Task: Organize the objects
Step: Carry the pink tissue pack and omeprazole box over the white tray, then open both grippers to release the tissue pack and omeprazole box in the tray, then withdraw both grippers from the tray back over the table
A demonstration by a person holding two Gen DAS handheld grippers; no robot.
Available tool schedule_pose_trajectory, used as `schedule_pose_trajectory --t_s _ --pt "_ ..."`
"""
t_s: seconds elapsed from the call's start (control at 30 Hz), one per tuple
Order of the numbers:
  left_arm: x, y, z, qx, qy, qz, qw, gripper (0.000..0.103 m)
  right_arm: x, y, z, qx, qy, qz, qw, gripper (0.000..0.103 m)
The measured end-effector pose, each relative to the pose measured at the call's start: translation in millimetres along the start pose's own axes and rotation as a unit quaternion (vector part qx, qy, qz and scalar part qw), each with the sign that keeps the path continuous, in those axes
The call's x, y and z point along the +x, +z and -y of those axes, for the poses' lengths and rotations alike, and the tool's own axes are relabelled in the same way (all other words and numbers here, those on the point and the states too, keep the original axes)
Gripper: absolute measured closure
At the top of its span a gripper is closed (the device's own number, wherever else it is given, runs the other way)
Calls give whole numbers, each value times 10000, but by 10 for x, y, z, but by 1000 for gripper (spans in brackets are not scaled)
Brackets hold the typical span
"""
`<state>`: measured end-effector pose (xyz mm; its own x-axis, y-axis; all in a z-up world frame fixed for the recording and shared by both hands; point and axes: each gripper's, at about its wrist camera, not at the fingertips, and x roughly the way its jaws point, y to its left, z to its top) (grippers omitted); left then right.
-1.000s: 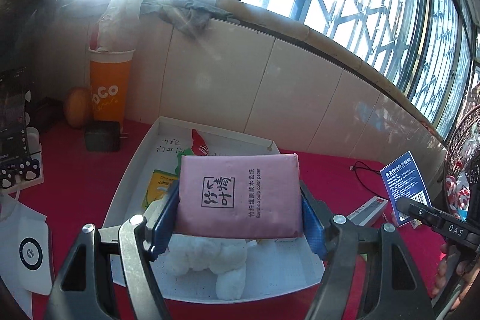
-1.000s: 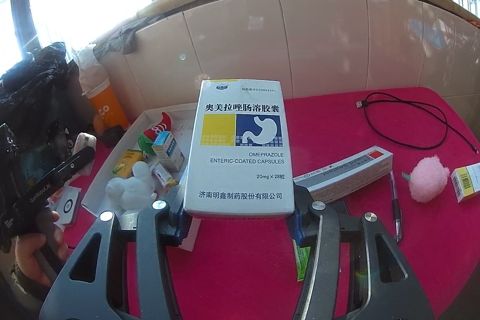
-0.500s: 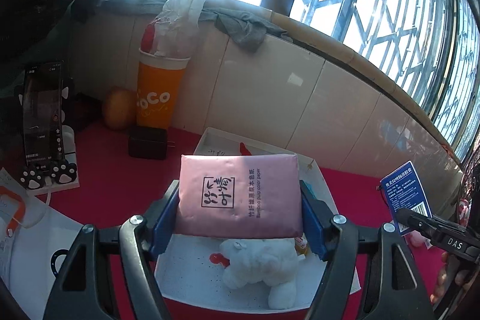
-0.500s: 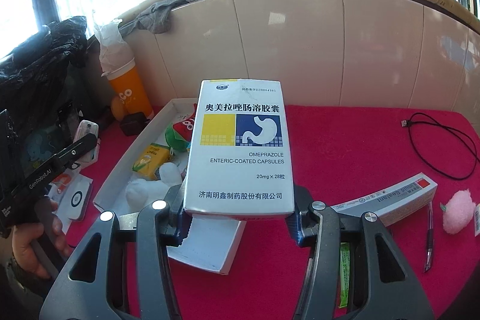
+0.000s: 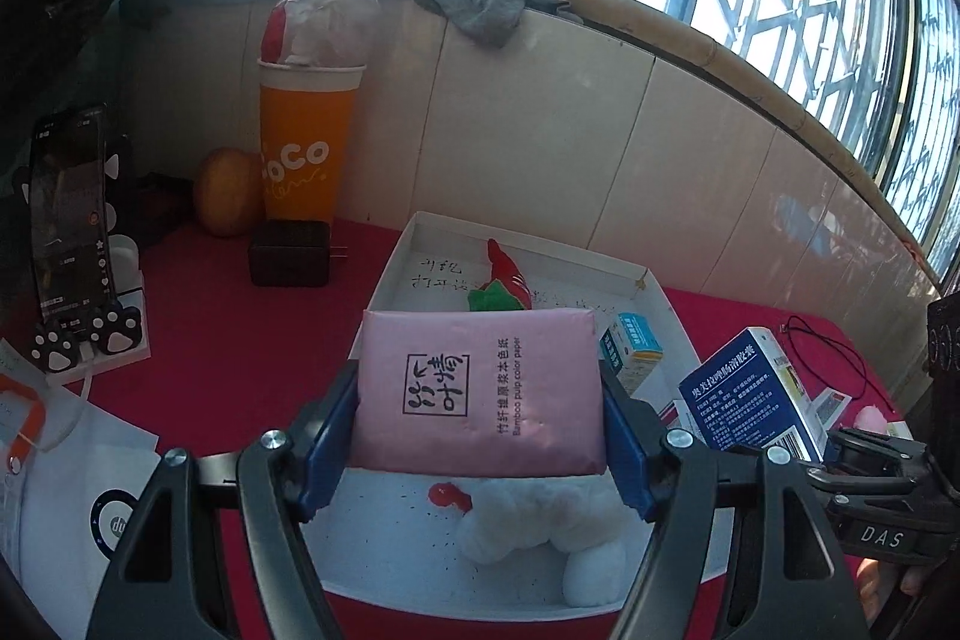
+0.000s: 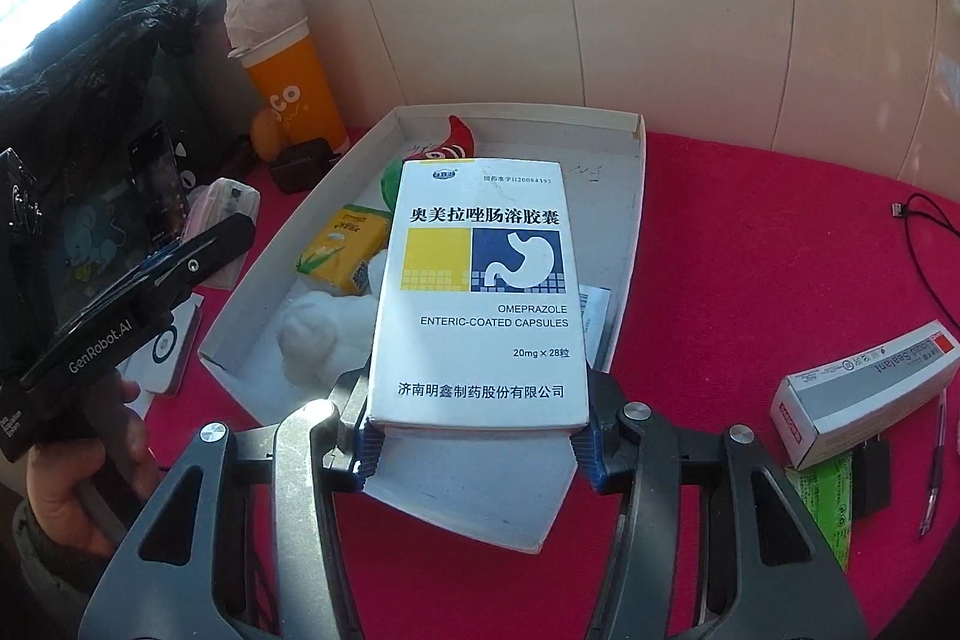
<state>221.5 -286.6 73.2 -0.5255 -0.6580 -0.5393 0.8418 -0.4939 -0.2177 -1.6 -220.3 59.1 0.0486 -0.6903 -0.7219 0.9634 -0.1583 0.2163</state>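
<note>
left wrist view first: the left claw (image 5: 480,436) is clamped on a pink tissue pack (image 5: 480,394), blue pads pressing both short sides, and it hangs above the white tray (image 5: 528,262). down in that tray sit a white plush toy (image 5: 540,526), a red and green toy (image 5: 507,283) and a small blue-and-orange box (image 5: 633,349) by the right wall. behind it on the red tabletop (image 5: 228,340) stand an orange cup (image 5: 303,148) and a black charger (image 5: 290,253). over to the right wrist view: the right claw (image 6: 477,445) grips a white omeprazole box (image 6: 480,298), held over the tray's near right part, label up. a yellow packet (image 6: 342,250) lies inside the tray, and a long sealant box (image 6: 864,394) rests on the tabletop to the right, well apart from the tray.
</note>
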Motion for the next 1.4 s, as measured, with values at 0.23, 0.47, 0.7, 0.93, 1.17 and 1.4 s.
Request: schedule_pose_trajectory --t_s 0.23,0.47,0.7,0.93,1.17,1.4 --pt "200 -56 10 63 -44 -271 9996 30 346 10 -98 -131 -64 -299 9994 52" --pt "515 136 196 445 69 -386 9982 30 680 314 -101 -73 -342 -331 9988 52" --pt "493 178 253 433 41 -151 9989 11 588 347 -162 -326 -514 -53 9981 23" --pt "135 227 226 237 238 463 9984 0 189 252 -243 -613 -690 629 9937 0" --pt "-166 231 241 0 136 793 9968 0 -291 106 -161 -587 -747 1223 9879 0" --pt "-263 195 375 65 -56 862 9962 0 -929 -20 228 87 -742 2089 9751 0"
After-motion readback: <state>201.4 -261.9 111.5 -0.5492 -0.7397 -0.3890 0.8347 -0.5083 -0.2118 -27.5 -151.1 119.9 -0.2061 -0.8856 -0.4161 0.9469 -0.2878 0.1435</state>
